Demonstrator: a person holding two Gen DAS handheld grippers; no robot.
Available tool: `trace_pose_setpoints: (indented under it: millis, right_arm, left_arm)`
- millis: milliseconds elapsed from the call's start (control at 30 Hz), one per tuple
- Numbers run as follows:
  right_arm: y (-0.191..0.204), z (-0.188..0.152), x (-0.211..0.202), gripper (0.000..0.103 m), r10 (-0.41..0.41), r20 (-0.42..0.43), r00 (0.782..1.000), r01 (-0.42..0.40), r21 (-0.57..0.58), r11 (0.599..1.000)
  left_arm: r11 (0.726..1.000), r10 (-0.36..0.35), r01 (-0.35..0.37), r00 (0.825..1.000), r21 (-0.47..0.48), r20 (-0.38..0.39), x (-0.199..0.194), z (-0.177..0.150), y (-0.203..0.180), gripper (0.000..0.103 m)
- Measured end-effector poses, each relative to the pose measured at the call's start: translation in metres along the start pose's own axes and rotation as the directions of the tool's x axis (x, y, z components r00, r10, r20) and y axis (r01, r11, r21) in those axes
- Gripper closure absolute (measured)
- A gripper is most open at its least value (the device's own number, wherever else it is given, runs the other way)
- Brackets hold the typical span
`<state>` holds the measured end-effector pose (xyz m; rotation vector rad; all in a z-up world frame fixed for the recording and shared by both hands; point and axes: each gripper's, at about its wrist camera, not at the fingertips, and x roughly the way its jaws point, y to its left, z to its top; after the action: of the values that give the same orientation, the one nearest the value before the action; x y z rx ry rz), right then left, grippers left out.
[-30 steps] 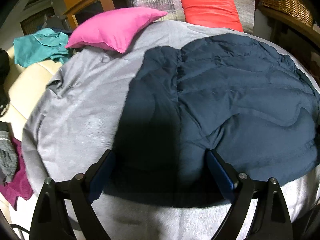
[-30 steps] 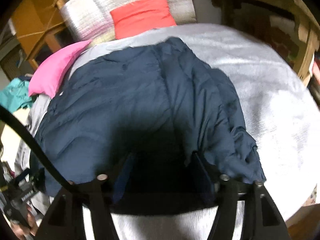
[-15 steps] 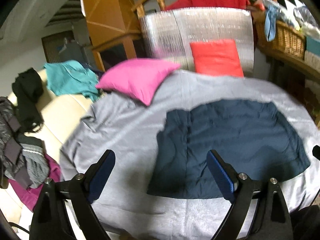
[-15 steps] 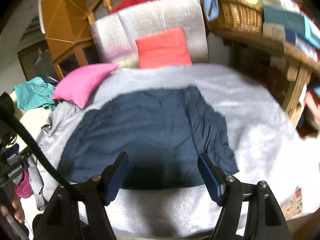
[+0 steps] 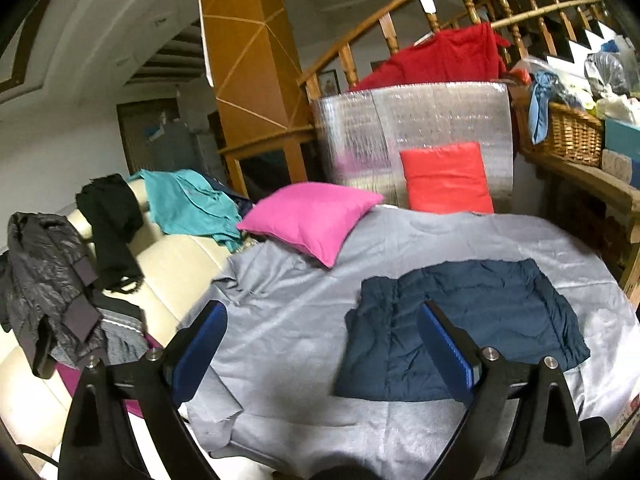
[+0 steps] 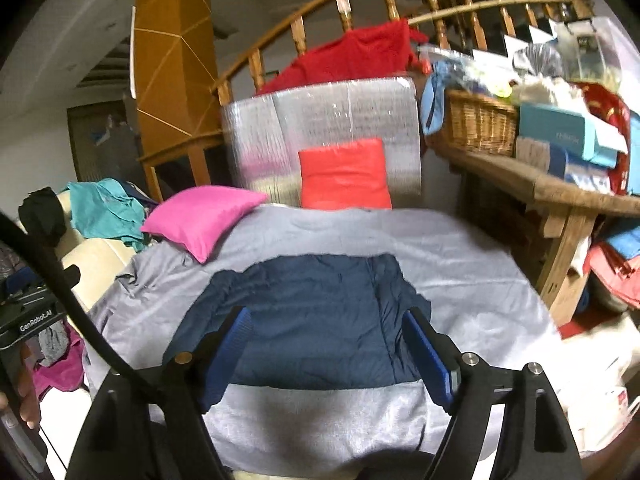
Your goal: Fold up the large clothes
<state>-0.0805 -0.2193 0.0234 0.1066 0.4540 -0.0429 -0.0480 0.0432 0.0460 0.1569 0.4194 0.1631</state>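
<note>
A navy padded garment (image 5: pixel 460 320) lies folded into a flat rectangle on the grey sheet (image 5: pixel 280 320) that covers the bed. It also shows in the right wrist view (image 6: pixel 320 316). My left gripper (image 5: pixel 322 346) is open and empty, held back above the near edge of the bed, to the left of the garment. My right gripper (image 6: pixel 328 354) is open and empty, held above the garment's near edge and apart from it.
A pink cushion (image 5: pixel 312 220) and a red cushion (image 5: pixel 446 178) lie at the far end of the bed. Loose clothes (image 5: pixel 184 204) are draped on the cream sofa (image 5: pixel 172 264) to the left. A wicker basket (image 6: pixel 476 124) stands on a wooden shelf (image 6: pixel 560 192) at right.
Both grippers have pulled back and up from the garment, so it now looks smaller and farther away. Both stayed open. The garment lies still.
</note>
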Motion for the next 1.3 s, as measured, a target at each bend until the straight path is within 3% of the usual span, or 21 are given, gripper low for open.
trace_pose_setpoints:
  millis: [467, 1300]
  right_arm:
    - [0.02, -0.011, -0.05, 0.021, 0.044, 0.047, 0.998, -0.046, 0.039, 0.998]
    - [0.028, -0.009, -0.049, 0.02, 0.045, 0.067, 0.997, -0.048, 0.049, 0.998]
  left_arm:
    - [0.999, 0.024, -0.022, 0.999, -0.047, 0.039, -0.06, 0.002, 0.017, 0.004]
    - [0.996, 0.057, -0.052, 0.997, -0.078, 0.055, -0.066, 0.005, 0.021, 0.003]
